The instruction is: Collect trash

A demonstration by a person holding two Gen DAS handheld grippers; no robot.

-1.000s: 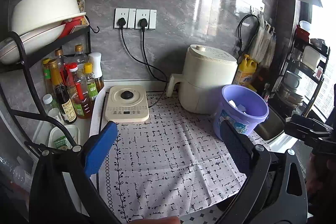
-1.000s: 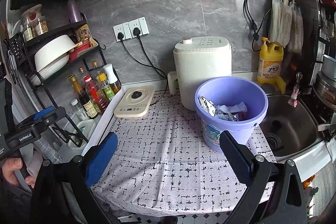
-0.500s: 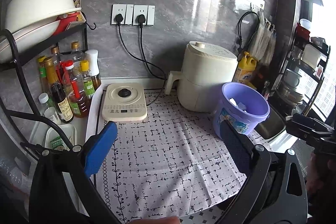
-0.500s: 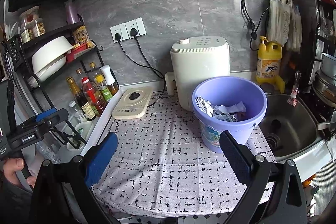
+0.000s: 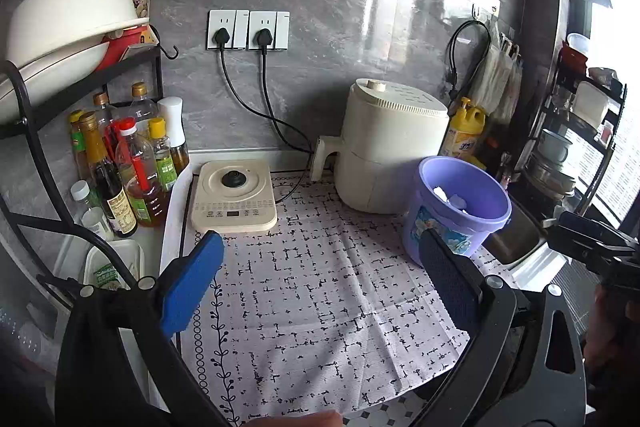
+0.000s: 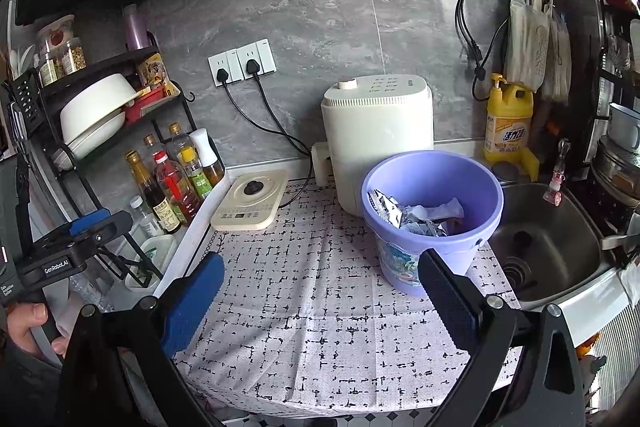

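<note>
At the near edge of the counter (image 6: 320, 327), both tools hang above the patterned cloth with nothing between their pads: the left hand-held gripper (image 5: 316, 283) has its jaws spread wide apart, and the right hand-held gripper (image 6: 320, 291) is spread just as wide. Over the last second neither has closed or dropped toward anything; the views have only drifted slightly, the left one tilting a little so the wall sockets sit lower in its picture. The cloth (image 5: 320, 287) ahead of them shows no loose scraps. Farther in, toward the right edge beside the sink (image 6: 560, 227), stands the purple bucket (image 6: 432, 227), and the trash (image 6: 416, 215), crumpled wrappers and paper, lies inside it. Behind the bucket, touching or nearly so, sits the cream air fryer (image 6: 376, 143), with the flat induction cooker (image 5: 234, 201) toward the back-left corner next to the oil bottles (image 5: 132, 171). With the grippers idle and the scraps binned, the collecting looks finished or very nearly so.
</note>
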